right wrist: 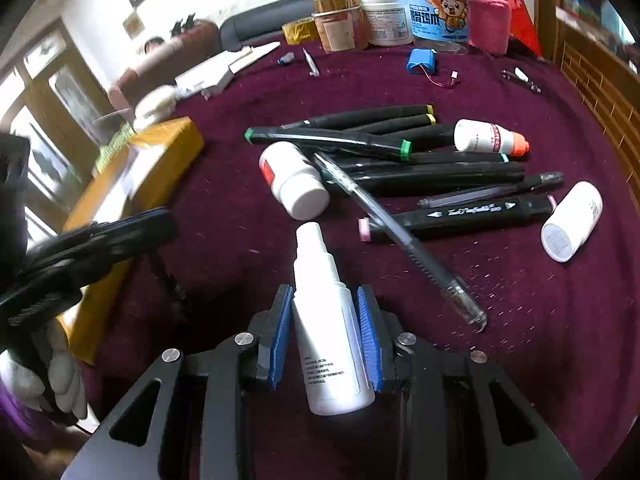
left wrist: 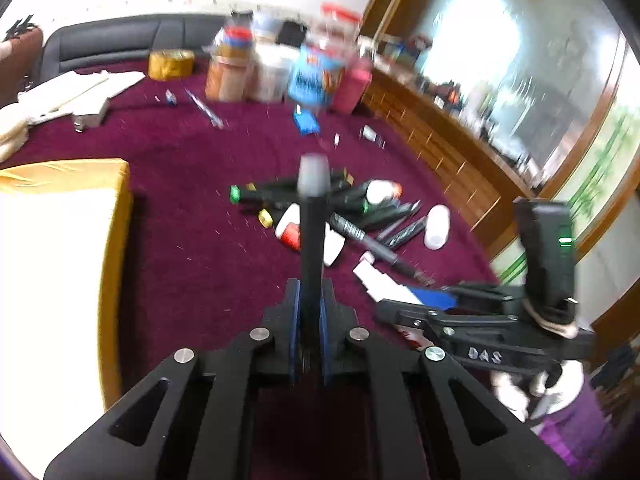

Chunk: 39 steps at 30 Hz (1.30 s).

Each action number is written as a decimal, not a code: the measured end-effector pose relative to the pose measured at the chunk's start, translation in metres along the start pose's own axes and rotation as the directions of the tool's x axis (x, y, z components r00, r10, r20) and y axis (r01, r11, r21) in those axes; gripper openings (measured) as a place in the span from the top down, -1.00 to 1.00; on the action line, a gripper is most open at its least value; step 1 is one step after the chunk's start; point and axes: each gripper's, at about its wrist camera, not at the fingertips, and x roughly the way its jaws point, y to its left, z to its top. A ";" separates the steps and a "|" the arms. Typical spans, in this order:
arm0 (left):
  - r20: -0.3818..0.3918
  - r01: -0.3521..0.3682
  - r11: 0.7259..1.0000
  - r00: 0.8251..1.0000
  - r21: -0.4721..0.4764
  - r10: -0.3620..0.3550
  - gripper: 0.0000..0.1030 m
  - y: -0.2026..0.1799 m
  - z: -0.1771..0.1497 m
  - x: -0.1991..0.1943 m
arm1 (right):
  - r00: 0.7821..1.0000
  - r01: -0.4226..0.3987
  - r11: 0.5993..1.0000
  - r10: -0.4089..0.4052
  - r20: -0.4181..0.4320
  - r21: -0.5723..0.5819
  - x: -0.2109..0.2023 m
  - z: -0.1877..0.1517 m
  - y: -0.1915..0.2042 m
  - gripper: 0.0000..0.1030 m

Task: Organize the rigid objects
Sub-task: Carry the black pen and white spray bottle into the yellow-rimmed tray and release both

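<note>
The left claw [left wrist: 308, 312] is clamped on a black marker [left wrist: 311, 236] with a grey cap, held upright above the maroon-covered table [left wrist: 192, 240]. The right claw [right wrist: 326, 332] is clamped on a white spray bottle [right wrist: 326, 320], nozzle forward, near the marker pile [right wrist: 420, 160]. Both should travel slowly with a firm grip toward the yellow box [right wrist: 160, 164], the likely drop spot, one at a time so the claws do not collide.

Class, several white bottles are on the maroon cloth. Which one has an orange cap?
The white bottle with the orange cap, lying on its side against the black markers. The others show white ends.
</note>
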 end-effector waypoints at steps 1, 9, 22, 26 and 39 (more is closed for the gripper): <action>0.019 0.016 1.000 1.000 -0.020 -0.015 0.89 0.006 0.000 -0.012 | 1.000 -0.023 1.000 0.023 0.006 0.019 -0.003 0.001 0.000 0.44; 0.183 0.060 0.992 0.982 -0.110 -0.039 0.88 0.059 -0.001 -0.101 | 0.977 -0.214 0.977 0.214 0.027 0.021 -0.017 0.021 0.051 0.44; 0.156 -0.009 0.947 0.986 -0.321 0.062 0.88 0.159 -0.013 -0.114 | 0.938 -0.332 0.936 0.341 -0.065 0.117 0.076 0.089 0.163 0.43; 0.148 -0.005 0.932 0.987 -0.361 0.063 0.88 0.170 -0.027 -0.113 | 0.964 -0.234 0.965 0.246 -0.104 0.116 0.114 0.104 0.184 0.43; 0.170 0.001 0.910 0.983 -0.414 0.077 0.27 0.184 -0.050 -0.131 | 0.992 -0.125 0.991 0.125 0.010 0.056 0.090 0.111 0.187 0.39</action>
